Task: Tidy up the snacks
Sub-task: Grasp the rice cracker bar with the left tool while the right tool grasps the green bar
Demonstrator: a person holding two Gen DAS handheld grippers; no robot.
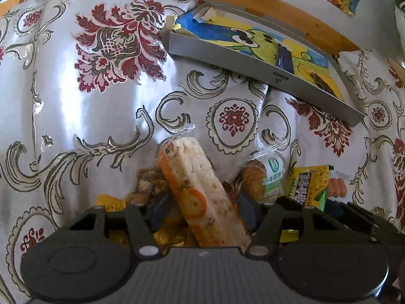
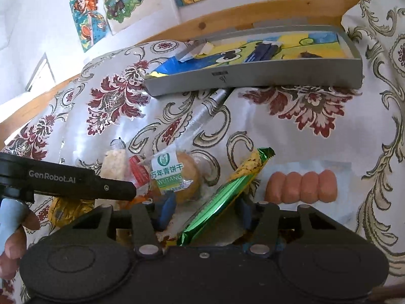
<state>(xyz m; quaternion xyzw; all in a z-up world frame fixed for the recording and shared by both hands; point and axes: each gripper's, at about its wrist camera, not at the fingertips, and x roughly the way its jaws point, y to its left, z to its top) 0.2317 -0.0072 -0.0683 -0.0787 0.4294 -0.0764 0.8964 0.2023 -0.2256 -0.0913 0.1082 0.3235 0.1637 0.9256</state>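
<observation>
**Two grippers, two snacks, one busy pile**

Some things are hard to see. Under the left gripper [image 1: 202, 211] there are yellow and brown wrappers [image 1: 152, 190], but the gripper body covers most of them. The bottom end of the rice bar [image 1: 195, 187] goes out of sight behind the gripper. A dark little thing [image 2: 310, 55] lies in the far end of the grey tray [image 2: 253, 78]; it is too small to tell what it is.

The tray sits at the far side of the flowery cloth [image 1: 88, 114], close to the wooden edge [image 2: 227, 22]. Between the tray and the snack pile the cloth is bare and wide.

The left gripper is clamped on the rice bar, a long pale bar with orange rings on its clear wrap. The right gripper [image 2: 205, 210] has a green shiny snack pack [image 2: 222, 192] between its fingers, but I cannot tell if it squeezes it. Near it are a round biscuit [image 2: 182, 177] and four pink sausages [image 2: 301, 186].
</observation>
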